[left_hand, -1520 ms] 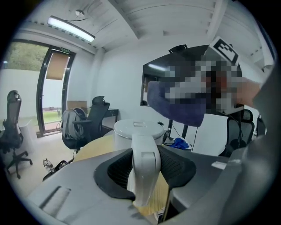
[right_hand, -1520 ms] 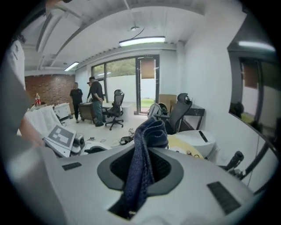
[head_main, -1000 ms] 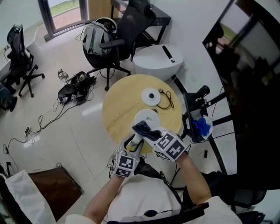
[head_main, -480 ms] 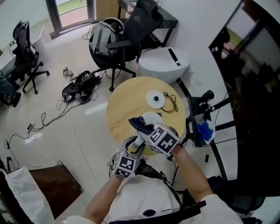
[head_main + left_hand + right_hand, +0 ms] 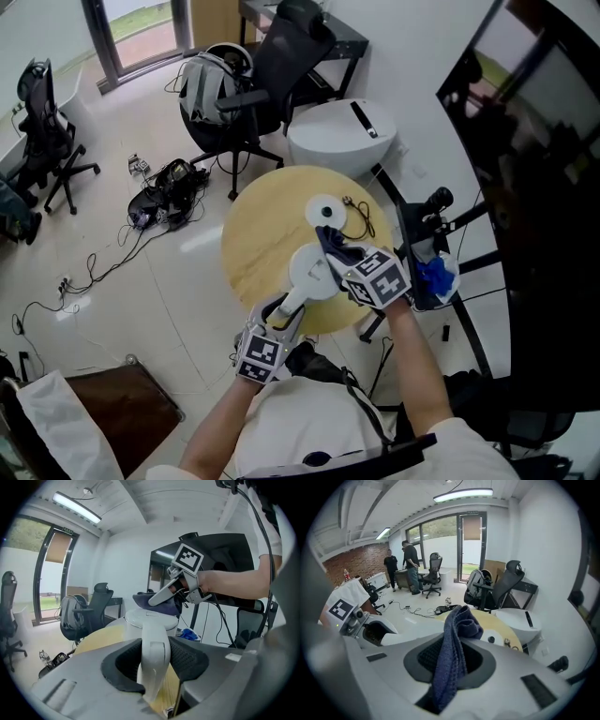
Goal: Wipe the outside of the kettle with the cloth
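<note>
the kettle [image 5: 309,270] is held at the near edge of the round worktop [image 5: 255,234], its handle [image 5: 154,658] clamped in the left tongs [image 5: 287,309]. the cloth [image 5: 451,665] is pinched in the right tongs [image 5: 345,262] by the kettle's far side. wiping seems in hand; next, the cloth must be drawn round the wall.

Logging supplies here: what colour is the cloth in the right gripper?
Dark blue, with a knitted texture. The cloth shows best in the right gripper view.
</note>
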